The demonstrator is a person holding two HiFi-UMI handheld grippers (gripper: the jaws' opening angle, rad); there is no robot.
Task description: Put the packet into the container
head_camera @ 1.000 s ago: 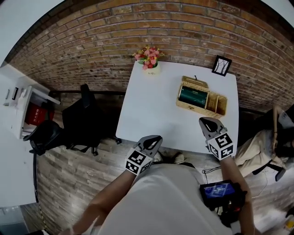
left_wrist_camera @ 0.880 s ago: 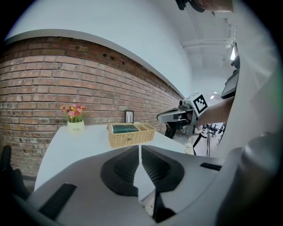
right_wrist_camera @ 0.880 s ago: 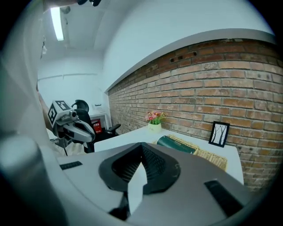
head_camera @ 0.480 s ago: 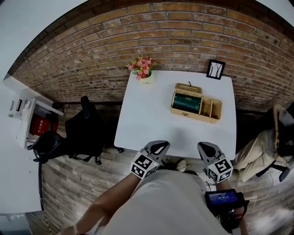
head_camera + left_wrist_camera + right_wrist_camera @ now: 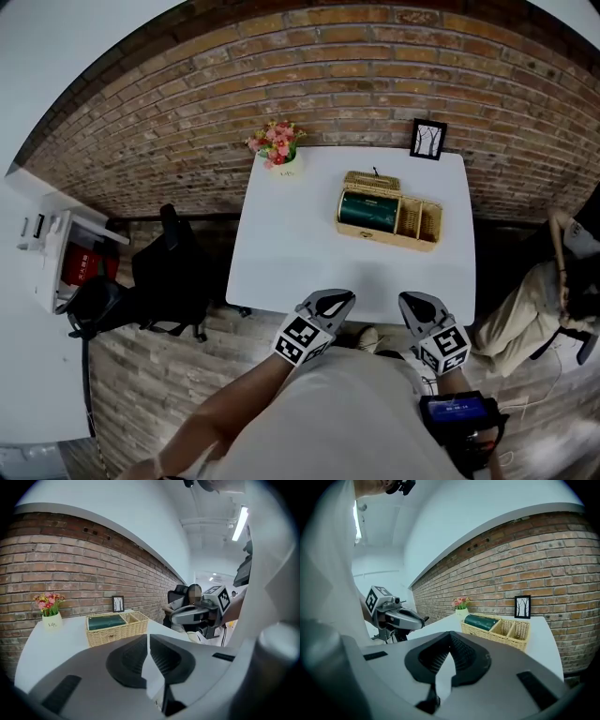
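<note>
A dark green packet (image 5: 368, 210) lies in the large left compartment of a wicker basket (image 5: 419, 223) on the white table (image 5: 300, 248). The right gripper view shows the same packet (image 5: 482, 622) and basket (image 5: 513, 632), as does the left gripper view, with the packet (image 5: 107, 621) in the basket (image 5: 112, 634). My left gripper (image 5: 337, 299) and right gripper (image 5: 412, 302) hover side by side at the table's near edge, well short of the basket. Both are shut with nothing between their jaws, as seen in the left gripper (image 5: 148, 637) and the right gripper (image 5: 450, 635).
A small vase of flowers (image 5: 275, 145) stands at the table's far left corner and a framed picture (image 5: 428, 139) at the far right, against the brick wall. A black chair (image 5: 173, 258) sits left of the table. A seated person (image 5: 187, 603) is off to the right.
Both grippers have drawn back from above the table's front edge toward my body, and the left one has shifted right. The basket and packet have not moved.
</note>
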